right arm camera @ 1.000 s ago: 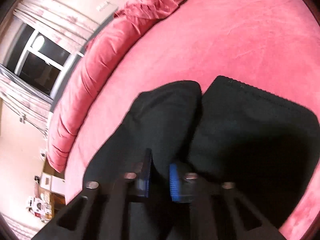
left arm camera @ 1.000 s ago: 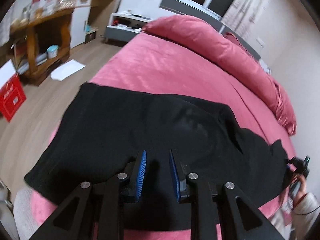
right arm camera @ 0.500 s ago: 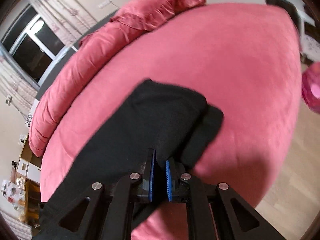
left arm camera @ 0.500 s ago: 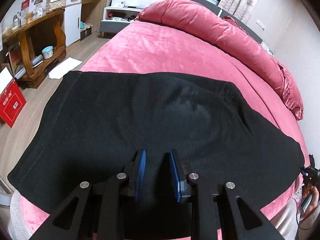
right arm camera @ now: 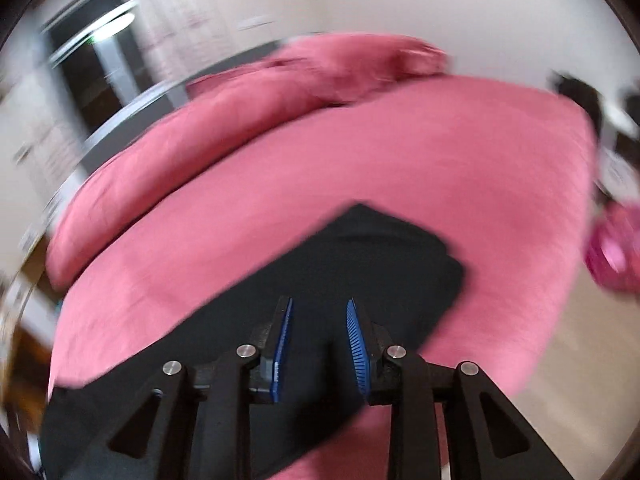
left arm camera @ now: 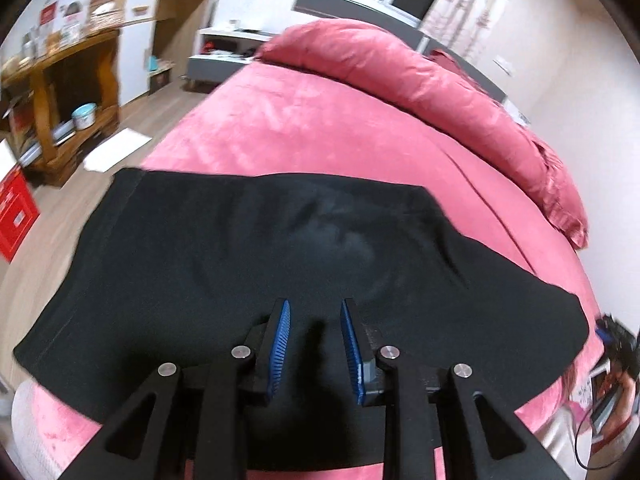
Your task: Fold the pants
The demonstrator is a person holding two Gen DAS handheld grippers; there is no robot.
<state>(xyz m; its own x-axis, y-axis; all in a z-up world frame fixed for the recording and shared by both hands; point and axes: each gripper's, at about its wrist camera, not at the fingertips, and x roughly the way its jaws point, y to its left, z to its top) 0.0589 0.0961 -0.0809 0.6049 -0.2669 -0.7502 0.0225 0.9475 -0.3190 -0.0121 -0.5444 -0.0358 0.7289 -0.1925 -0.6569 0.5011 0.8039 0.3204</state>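
Observation:
The black pants [left arm camera: 248, 256] lie spread flat across the near edge of the pink bed [left arm camera: 320, 132]. My left gripper [left arm camera: 314, 312] is open and empty just above the near hem of the wide part. In the right wrist view the leg end of the pants [right arm camera: 360, 272] lies on the bed [right arm camera: 360, 152], one layer over the other. My right gripper [right arm camera: 319, 306] is open and empty above the fabric. That view is blurred by motion.
A long pink bolster [left arm camera: 420, 84] lies along the far side of the bed. A wooden shelf unit [left arm camera: 60, 92], a red box [left arm camera: 16, 212] and a white sheet [left arm camera: 116, 152] stand on the floor to the left. A pink object [right arm camera: 612, 248] sits off the bed's right edge.
Both grippers have opened and let go of the pants. The fabric, held up and stretched before, now lies flat on the bed. The right gripper has swung up and back.

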